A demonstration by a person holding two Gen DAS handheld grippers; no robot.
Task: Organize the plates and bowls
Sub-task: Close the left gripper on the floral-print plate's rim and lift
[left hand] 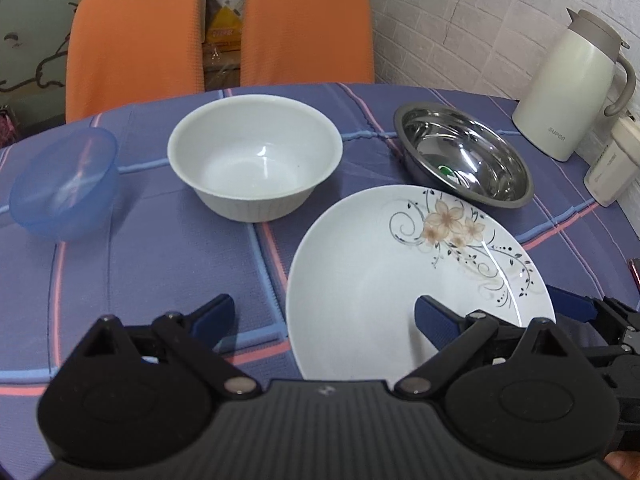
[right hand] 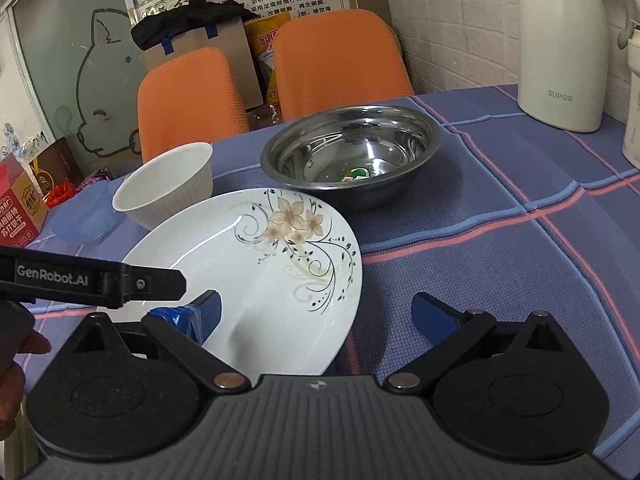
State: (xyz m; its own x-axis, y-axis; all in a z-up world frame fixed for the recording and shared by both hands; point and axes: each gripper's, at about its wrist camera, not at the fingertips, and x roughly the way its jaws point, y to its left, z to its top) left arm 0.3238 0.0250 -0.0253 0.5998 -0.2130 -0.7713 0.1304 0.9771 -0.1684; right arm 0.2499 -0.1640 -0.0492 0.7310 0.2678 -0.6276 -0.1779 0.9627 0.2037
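A white plate with a flower pattern [left hand: 400,272] [right hand: 248,264] lies on the plaid tablecloth, nearest to me. My left gripper [left hand: 322,304] is open; the plate's left rim lies between its fingers. My right gripper [right hand: 316,298] is open around the plate's right rim. Behind the plate stand a white bowl [left hand: 256,164] [right hand: 168,184] and a steel bowl [left hand: 464,156] [right hand: 352,156]. A blue translucent bowl [left hand: 64,184] [right hand: 88,216] stands at the far left. One blue finger of the right gripper [left hand: 572,306] shows past the plate's right rim in the left wrist view.
A cream kettle [left hand: 568,88] [right hand: 560,44] and a white appliance [left hand: 612,160] stand at the table's right by the brick wall. Two orange chairs [left hand: 304,28] [right hand: 340,60] stand behind the table. Boxes [right hand: 20,204] sit off the left edge.
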